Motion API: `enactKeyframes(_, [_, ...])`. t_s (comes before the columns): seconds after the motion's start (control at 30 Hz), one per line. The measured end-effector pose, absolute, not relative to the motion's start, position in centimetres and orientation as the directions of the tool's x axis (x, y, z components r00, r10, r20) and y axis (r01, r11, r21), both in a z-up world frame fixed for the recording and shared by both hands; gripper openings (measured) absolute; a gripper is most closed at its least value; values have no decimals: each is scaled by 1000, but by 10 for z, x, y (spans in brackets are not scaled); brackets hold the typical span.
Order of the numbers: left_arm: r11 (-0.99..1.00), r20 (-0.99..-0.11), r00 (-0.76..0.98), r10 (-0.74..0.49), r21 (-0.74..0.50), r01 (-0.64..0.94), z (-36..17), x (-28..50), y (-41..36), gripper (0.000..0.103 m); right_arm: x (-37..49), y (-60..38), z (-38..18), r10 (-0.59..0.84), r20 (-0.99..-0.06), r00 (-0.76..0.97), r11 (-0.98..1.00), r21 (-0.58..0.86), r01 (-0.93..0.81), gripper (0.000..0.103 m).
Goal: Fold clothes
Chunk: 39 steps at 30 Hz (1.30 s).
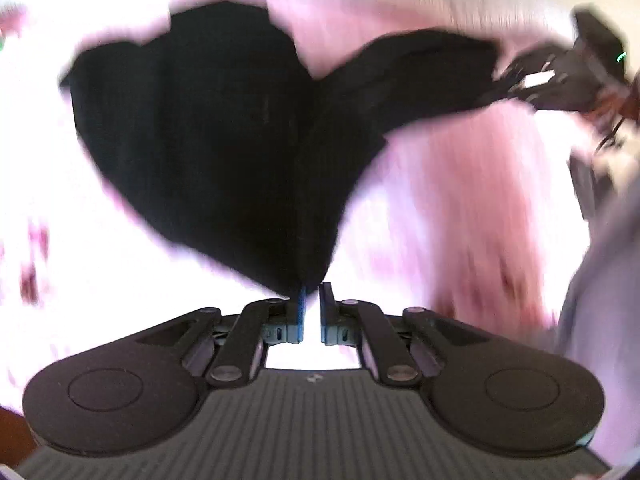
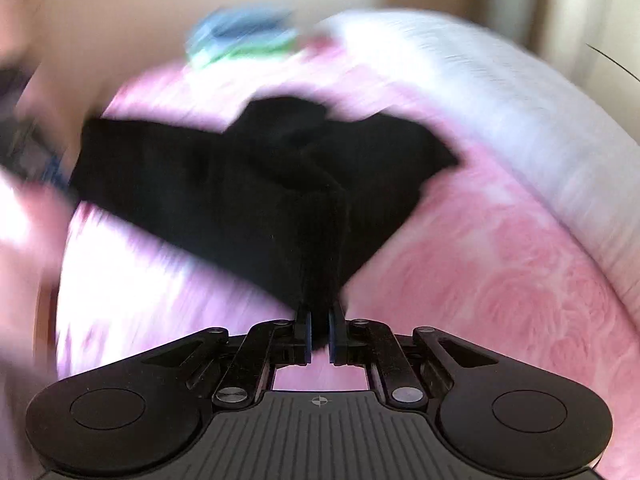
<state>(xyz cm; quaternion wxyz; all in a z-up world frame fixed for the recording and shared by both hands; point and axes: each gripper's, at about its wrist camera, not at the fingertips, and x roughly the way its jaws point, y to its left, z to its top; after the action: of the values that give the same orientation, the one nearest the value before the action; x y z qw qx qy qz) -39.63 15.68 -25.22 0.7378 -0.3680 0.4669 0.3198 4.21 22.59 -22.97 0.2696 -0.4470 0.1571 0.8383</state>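
Black garment [image 1: 224,128] seemingly between both fingers [image 2: 305,330].

**Pink floral bed carrying the laundry**

A bed with a pink rose-patterned cover [image 2: 500,280] is filling most of both views, blurring heavily with motion. A white ribbed blanket [image 2: 500,92] is lying along its far right side. At the far edge, a small heap of blue and green fabric [image 2: 240,36] is sitting on the cover. A black garment [image 2: 248,184] is spreading over the middle of the bed; whether it is resting on the cover or hanging above it cannot be told.
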Motion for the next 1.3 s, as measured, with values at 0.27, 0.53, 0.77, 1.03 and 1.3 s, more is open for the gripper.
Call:
enactKeyframes(0.27, [241,-965,218,144,-179,-954,-275,-389,69,24,77,127,-299,111,-993,-37,-732,-56,-679,17])
enactKeyframes(0.53, [417,-952,99,290,32,-908,-297,-297,55,34,39,105,-306,307,-940,-145,-829,-190,-526,45])
enactKeyframes(0.77, [569,-903,-82,421,334,-751,-358,-246,34,34,7,72,-365,433,-886,-164,-871,-364,-330,48])
enactKeyframes(1.03, [461,-884,-64,464,302,-834,-367,-267,50,23,1,73,-394,534,-822,-198,-828,-462,-316,27])
enactKeyframes(1.3, [478,-779,3,626,381,-792,-312,-266,41,5,12,69,-352,685,-694,-222,-714,-579,-393,4])
